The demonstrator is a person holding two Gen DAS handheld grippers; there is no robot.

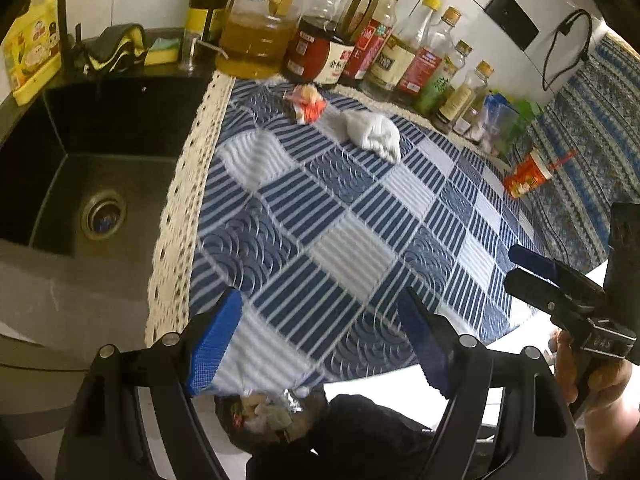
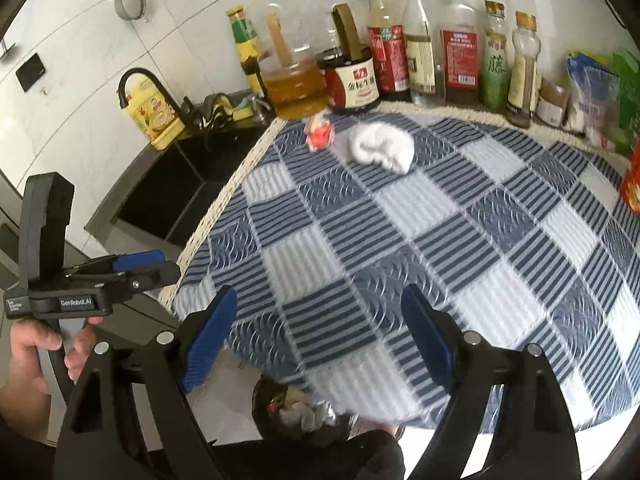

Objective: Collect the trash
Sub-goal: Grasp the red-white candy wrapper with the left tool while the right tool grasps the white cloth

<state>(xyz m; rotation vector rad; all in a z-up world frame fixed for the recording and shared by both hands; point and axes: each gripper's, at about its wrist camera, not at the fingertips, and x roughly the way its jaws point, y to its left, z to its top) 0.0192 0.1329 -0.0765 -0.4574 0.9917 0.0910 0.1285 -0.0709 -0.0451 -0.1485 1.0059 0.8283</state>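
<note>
A crumpled white tissue point(image 1: 374, 134) and a crumpled red-and-white wrapper point(image 1: 307, 105) lie at the far side of the blue checked cloth point(image 1: 340, 220), near the bottles. Both also show in the right wrist view: the tissue point(image 2: 382, 146) and the wrapper point(image 2: 319, 133). My left gripper point(image 1: 320, 344) is open and empty above the cloth's near edge. My right gripper point(image 2: 316, 344) is open and empty too, beside it. A trash bin with a dark bag point(image 2: 304, 416) holding rubbish stands on the floor below the counter edge, and shows in the left wrist view point(image 1: 272, 416).
A row of oil and sauce bottles point(image 2: 400, 52) lines the back wall. A black sink point(image 1: 80, 184) with a faucet lies left of the cloth. A red cup point(image 1: 526, 176) and packets stand at the right. The right gripper point(image 1: 532, 266) shows in the left view.
</note>
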